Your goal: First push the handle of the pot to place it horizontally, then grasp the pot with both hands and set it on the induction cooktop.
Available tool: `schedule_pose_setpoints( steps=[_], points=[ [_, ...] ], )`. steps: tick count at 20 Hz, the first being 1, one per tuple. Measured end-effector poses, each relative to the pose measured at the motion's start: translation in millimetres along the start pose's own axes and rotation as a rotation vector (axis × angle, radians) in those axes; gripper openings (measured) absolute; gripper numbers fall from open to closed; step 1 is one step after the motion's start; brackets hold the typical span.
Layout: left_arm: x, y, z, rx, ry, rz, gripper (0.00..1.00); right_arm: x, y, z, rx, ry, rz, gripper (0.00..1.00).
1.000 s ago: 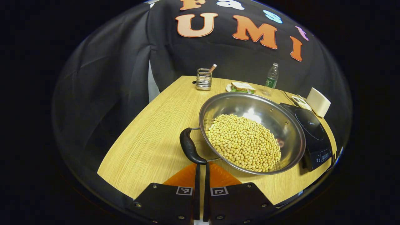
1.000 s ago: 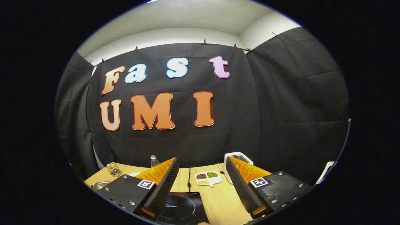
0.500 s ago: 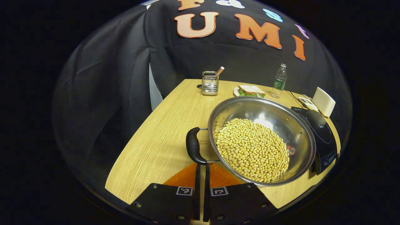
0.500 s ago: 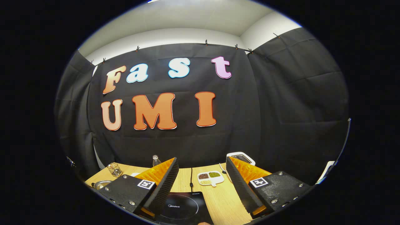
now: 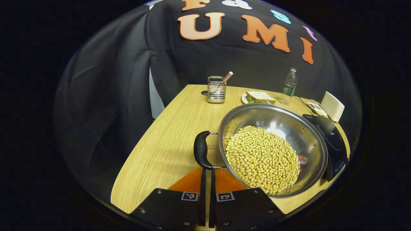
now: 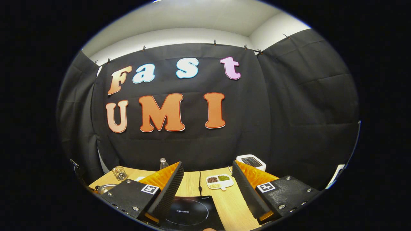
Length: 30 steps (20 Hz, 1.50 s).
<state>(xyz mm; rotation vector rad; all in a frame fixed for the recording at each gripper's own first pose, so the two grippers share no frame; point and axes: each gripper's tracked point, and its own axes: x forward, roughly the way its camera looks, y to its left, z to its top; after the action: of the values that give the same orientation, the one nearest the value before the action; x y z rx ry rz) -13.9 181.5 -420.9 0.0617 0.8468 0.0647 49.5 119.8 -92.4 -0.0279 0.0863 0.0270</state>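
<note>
Pot (image 5: 273, 147) handle (image 5: 201, 150) touched by closed left claw (image 5: 207, 171); right claw (image 6: 207, 175) wide apart

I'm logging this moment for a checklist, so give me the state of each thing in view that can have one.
left gripper: shut, tips at the pot's handle.
right gripper: open, holding nothing.
pot: on the table, full of beans, not on the cooktop.
handle: lying sideways at the pot's rim.
induction cooktop: bare on top.
bottle: upright, capped.
utensil holder: upright, one utensil inside.
</note>
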Motion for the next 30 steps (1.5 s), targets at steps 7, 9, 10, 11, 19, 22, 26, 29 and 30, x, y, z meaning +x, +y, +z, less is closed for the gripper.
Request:
schedule_pose_setpoints(
  steps=[7,9,10,11,19,22,26,29,30],
  points=[
    [-1,2,7,-0.022,-0.027,-0.021,0.06,-3,25,-20,0.002,0.024,0.015,0.95],
    [-12,1,10,-0.019,-0.052,-0.032,0.05,-4,37,-30,0.002,0.040,0.028,0.95],
    [-19,0,15,-0.015,-0.077,-0.037,0.05,-4,47,-37,0.005,0.052,0.043,0.95],
    [-26,-1,22,-0.007,-0.107,-0.042,0.05,-5,58,-39,0.021,0.053,0.068,0.95],
    [-43,-13,71,0.074,-0.276,-0.060,0.05,-3,130,-84,0.071,0.132,0.166,0.95],
    [-36,-22,71,0.071,-0.269,-0.096,0.04,3,150,-109,0.070,0.176,0.174,0.95],
    [-23,-25,69,0.032,-0.264,-0.128,0.12,11,182,-158,0.006,0.281,0.193,0.95],
    [-13,-13,65,0.016,-0.246,-0.095,0.21,13,205,-196,-0.049,0.352,0.208,0.95],
    [-10,-9,65,0.009,-0.245,-0.087,0.24,13,213,-207,-0.063,0.369,0.213,0.95]
  ],
)
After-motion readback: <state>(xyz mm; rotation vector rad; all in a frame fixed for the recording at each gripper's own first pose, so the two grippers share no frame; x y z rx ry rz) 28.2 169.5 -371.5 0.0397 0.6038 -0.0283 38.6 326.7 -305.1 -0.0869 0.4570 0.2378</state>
